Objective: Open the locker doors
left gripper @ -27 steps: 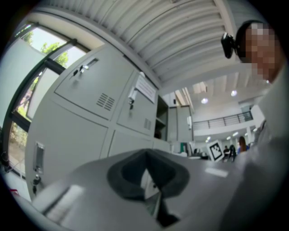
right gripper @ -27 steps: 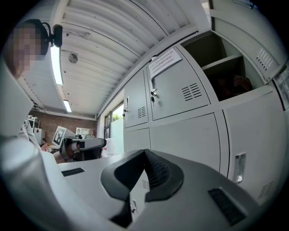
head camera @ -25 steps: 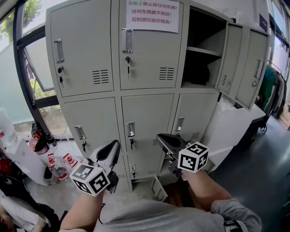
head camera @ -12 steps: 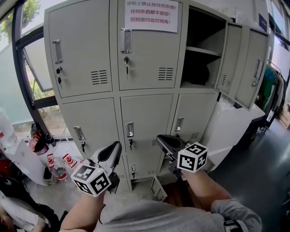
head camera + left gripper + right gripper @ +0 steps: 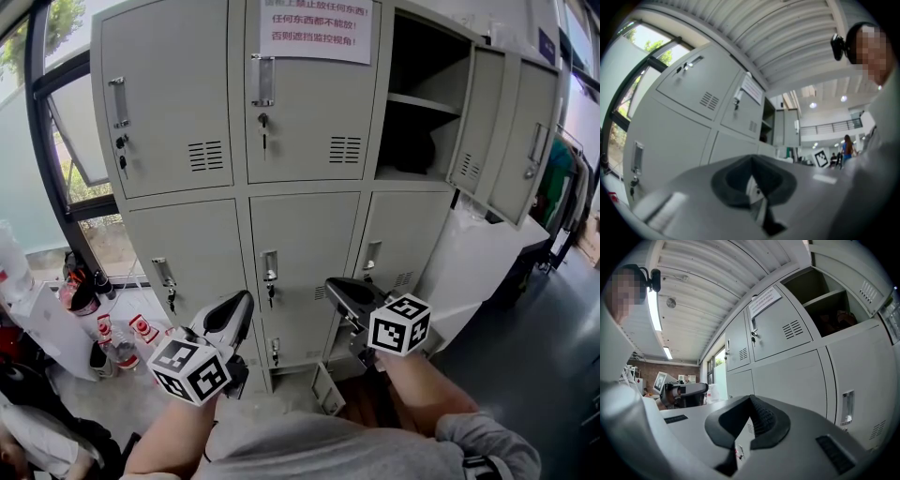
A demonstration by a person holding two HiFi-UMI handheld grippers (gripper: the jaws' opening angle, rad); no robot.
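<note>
Up top, lockers (image 5: pixel 305 234) are cut off; left tool (image 5: pixel 236 307) and right tool (image 5: pixel 339 287) clenched empty.

grey lockers (image 5: pixel 281 178) on dark floor (image 5: pixel 539 375)

- Paper notice (image 5: pixel 319 28) on the top-middle locker door (image 5: pixel 305 131): red Chinese print, top line cut off by the frame edge; legible lines "任何东西都不能放!" and "否则遮挡监控视角!"
- Red-and-white labels on bottles (image 5: pixel 142 330) at lower left: too small to read.
</note>
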